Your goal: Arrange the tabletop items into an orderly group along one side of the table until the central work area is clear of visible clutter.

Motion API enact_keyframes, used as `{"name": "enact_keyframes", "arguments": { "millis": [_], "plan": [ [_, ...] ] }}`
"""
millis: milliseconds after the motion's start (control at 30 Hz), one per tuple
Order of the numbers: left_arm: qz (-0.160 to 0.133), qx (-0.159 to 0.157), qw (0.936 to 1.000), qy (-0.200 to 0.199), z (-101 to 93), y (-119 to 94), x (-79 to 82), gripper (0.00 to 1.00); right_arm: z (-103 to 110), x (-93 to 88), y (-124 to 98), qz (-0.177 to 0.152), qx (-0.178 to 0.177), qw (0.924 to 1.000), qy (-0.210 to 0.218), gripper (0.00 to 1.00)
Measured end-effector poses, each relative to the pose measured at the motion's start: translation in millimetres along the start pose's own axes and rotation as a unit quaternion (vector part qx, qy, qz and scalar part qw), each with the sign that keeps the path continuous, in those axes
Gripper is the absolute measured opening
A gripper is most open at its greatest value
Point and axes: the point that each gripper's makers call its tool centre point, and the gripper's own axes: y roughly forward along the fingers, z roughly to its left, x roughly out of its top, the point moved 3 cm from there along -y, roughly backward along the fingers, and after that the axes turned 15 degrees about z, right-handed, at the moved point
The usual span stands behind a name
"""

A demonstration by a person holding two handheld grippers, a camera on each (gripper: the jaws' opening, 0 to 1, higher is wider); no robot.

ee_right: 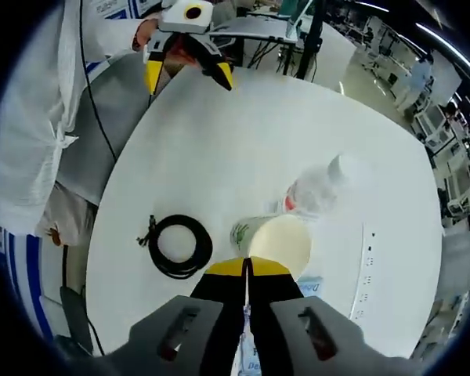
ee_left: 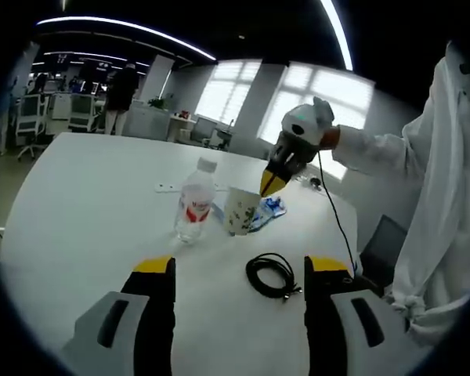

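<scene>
1. The bench [ee_left: 86, 204] is a big white oval top, matte and plain. Around it is an open office: desks and chairs in the back, bright windows, strip lights on a dark ceiling, someone standing far off.
2. My left gripper [ee_left: 239, 278] hangs low over the near edge, fingers wide apart, holding nothing. In the right gripper view it sits at the far rim [ee_right: 188, 66].
3. My right gripper [ee_right: 247, 270] has its yellow-tipped fingers pinched together right above the cup [ee_right: 278, 239]; whether they're nipping the rim I can't tell. From the left gripper view it comes down [ee_left: 272, 182] at the cup [ee_left: 241, 210].
4. The stuff is bunched mid-bench: bottle [ee_left: 194, 204] just beside the cup, a blue packet [ee_left: 270, 211] behind it, a coiled black cable [ee_left: 272, 276] a bit apart, nearer me.
5. A white power strip [ee_right: 366, 266] lies off toward one edge.
6. Writing: the bottle has a red label, the cup a green print, the packet some letters. All too blurry to read.
</scene>
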Motion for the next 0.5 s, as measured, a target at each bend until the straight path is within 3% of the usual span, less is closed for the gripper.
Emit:
{"name": "enact_keyframes", "arguments": {
  "millis": [500],
  "plan": [
    [0.002, 0.002, 1.0000, -0.004, 0.2, 1, -3.1, 0.67, -27, -9.9, 16, 0.050, -0.084, 0.9950, -0.023, 0.00]
  ]
}}
